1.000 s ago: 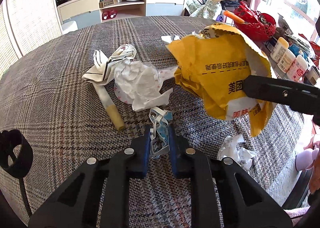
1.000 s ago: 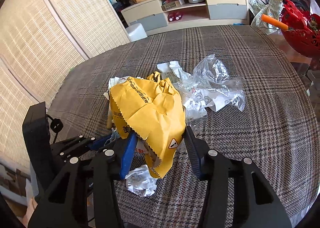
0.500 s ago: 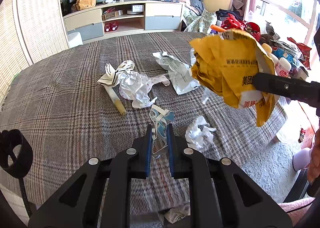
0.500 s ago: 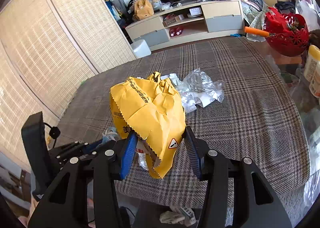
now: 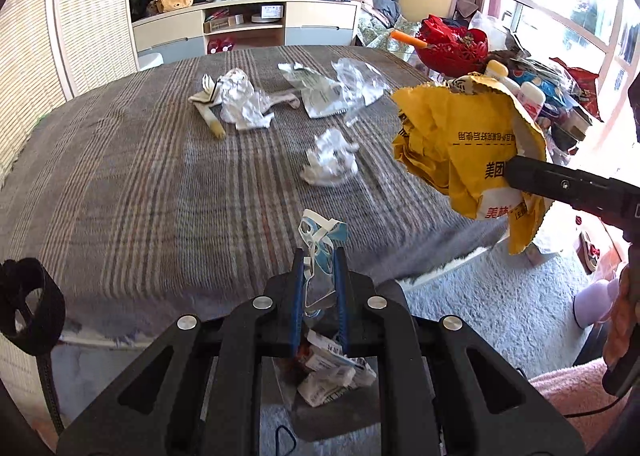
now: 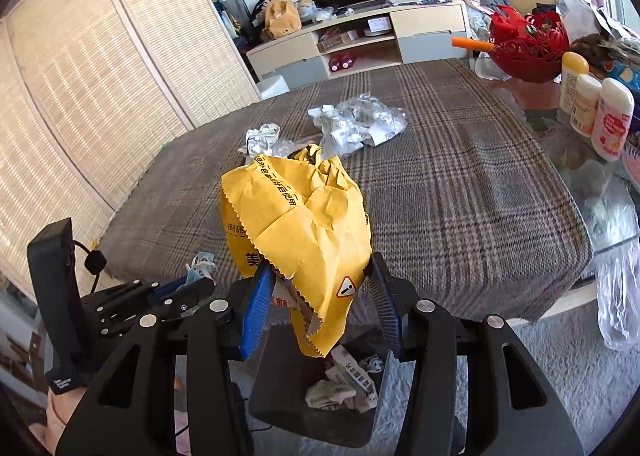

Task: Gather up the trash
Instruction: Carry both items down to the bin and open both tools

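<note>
The left gripper (image 5: 319,280) pinches a blue-and-white crumpled wrapper (image 5: 320,234) between narrow fingers; the right gripper (image 6: 320,296) clamps a crumpled yellow paper bag (image 6: 298,216), both above the dark bin (image 6: 320,408). One white paper wad (image 5: 330,158) lies on the plaid tabletop (image 5: 160,184).

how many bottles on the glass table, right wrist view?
3: a yellow-capped bottle nearest the red basket, a white bottle next to it, then a pink-labelled bottle closest to the camera. Clutter behind may hide more.

Both grippers clamped, held level side by side

Left gripper (image 5: 319,276) fingers nearly together on a scrap; right gripper (image 6: 320,296) fingers wider apart, pinching crumpled paper.
</note>
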A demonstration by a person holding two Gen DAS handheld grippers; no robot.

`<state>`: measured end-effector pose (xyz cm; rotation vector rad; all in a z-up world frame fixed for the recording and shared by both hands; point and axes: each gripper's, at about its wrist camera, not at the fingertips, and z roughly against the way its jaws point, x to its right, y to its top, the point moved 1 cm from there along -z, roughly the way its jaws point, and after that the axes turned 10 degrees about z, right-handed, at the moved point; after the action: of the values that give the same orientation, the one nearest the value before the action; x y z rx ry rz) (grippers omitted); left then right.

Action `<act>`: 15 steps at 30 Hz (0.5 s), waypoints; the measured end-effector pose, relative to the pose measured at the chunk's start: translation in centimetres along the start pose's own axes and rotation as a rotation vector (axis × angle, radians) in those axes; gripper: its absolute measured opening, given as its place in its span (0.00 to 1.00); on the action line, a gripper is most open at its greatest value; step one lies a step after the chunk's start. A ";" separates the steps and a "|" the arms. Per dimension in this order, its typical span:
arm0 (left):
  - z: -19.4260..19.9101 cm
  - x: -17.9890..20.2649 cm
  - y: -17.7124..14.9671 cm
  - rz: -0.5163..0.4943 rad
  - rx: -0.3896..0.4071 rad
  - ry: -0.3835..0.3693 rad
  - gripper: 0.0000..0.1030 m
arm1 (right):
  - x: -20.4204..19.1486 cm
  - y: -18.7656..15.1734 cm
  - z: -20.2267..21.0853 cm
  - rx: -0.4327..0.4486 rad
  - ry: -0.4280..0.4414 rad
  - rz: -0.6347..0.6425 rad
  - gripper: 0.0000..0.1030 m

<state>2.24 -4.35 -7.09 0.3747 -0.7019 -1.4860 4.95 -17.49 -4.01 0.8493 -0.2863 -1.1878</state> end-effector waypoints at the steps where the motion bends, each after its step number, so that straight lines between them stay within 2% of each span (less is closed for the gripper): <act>1: 0.2 0.0 -0.5 0.001 -0.002 0.001 0.12 | -0.2 -0.6 0.1 -0.005 -0.003 0.000 0.48; 9: 0.5 -0.6 -6.3 0.046 -0.048 -0.014 0.13 | -1.3 -5.8 0.1 -0.064 0.033 -0.017 0.48; 15: -0.8 -1.1 -9.7 0.054 -0.112 -0.004 0.13 | -2.1 -8.5 -1.8 -0.144 0.016 0.000 0.48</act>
<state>-4.70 -4.19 -14.05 0.2648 -0.6244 -1.4684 -0.65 -15.83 -10.72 0.7323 -0.1853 -1.1868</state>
